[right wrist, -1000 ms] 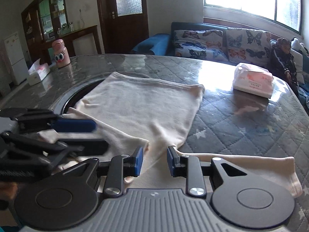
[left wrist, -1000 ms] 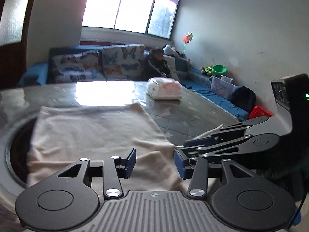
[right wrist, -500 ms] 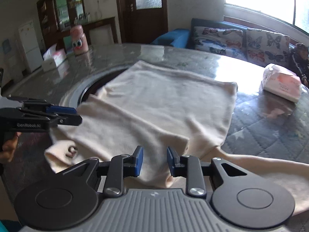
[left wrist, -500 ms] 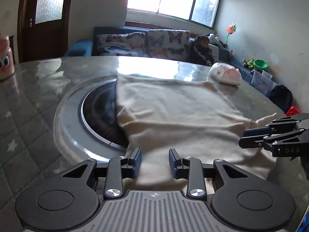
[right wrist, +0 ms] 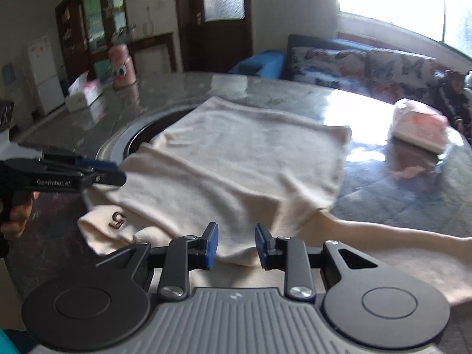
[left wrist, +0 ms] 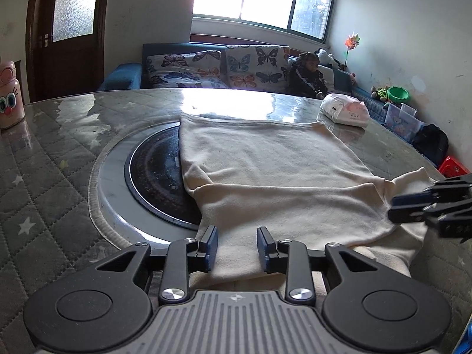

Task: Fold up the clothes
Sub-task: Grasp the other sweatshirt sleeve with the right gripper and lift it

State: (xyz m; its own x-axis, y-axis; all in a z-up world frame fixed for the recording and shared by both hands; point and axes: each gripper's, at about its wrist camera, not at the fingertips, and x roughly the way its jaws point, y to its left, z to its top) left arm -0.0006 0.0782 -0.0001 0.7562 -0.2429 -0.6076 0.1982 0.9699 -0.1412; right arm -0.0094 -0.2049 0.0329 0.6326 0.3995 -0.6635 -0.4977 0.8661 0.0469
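Note:
A cream long-sleeved top lies flat on the quilted round table, one sleeve folded across its body. In the right wrist view the top shows a small logo near its near-left corner, and the other sleeve stretches to the right. My left gripper is open and empty, just above the garment's near edge; it also shows in the right wrist view. My right gripper is open and empty over the folded sleeve; it also shows at the right edge of the left wrist view.
A dark round inset with a metal ring lies partly under the top. A white and pink tissue pack sits at the far right. A pink bottle and a tissue box stand at the far left. A sofa is behind.
Both grippers have drawn back from the garment and apart. The left view has swung left and now faces the whole top. The folded sleeve lies where it was laid.

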